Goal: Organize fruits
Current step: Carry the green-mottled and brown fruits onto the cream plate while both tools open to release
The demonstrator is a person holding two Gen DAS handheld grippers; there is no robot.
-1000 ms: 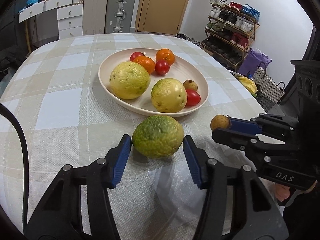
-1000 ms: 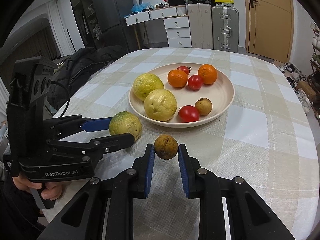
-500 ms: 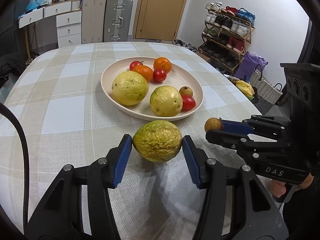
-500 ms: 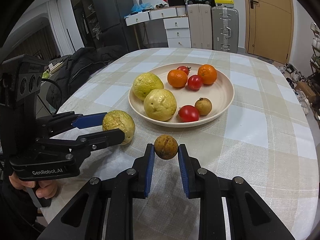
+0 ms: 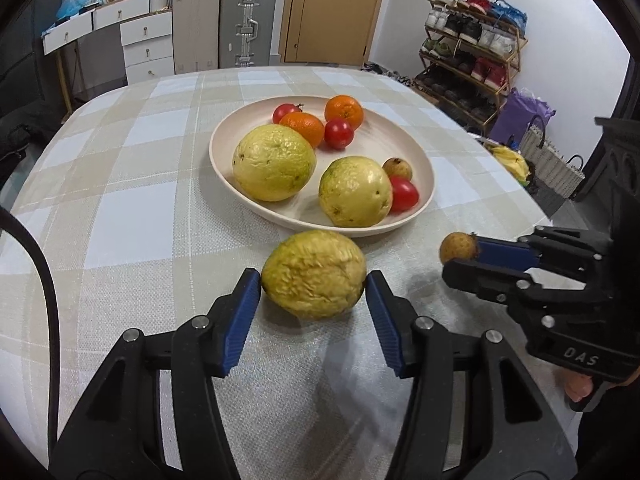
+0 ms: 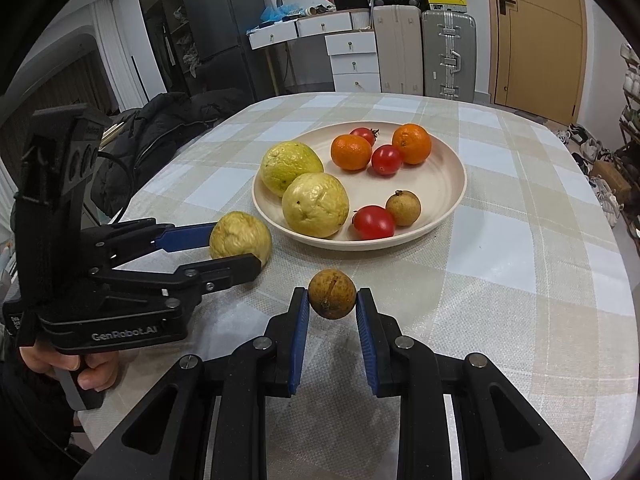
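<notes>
My left gripper (image 5: 314, 280) is shut on a wrinkled yellow-green guava (image 5: 314, 274), lifted just above the cloth in front of the plate; from the right wrist view the guava (image 6: 240, 236) sits between the left gripper's blue pads (image 6: 186, 236). My right gripper (image 6: 332, 300) is shut on a small brown round fruit (image 6: 332, 294), seen from the left wrist view as the brown fruit (image 5: 458, 246) at the tip of the right gripper (image 5: 464, 256). The cream plate (image 5: 424, 156) holds two yellow guavas, two oranges, three tomatoes and one small brown fruit.
A checked beige tablecloth (image 5: 120, 208) covers the round table. A dark jacket (image 6: 160, 128) lies off its left edge. Drawers and suitcases (image 6: 448, 56) stand behind; a shoe rack (image 5: 472, 52) and a basket are on the right. A person's hand (image 6: 80, 368) grips the left handle.
The left gripper has lifted the guava slightly and rolled it, so its yellow wrinkled side now shows instead of the green side. The right gripper and its brown fruit have stayed still.
</notes>
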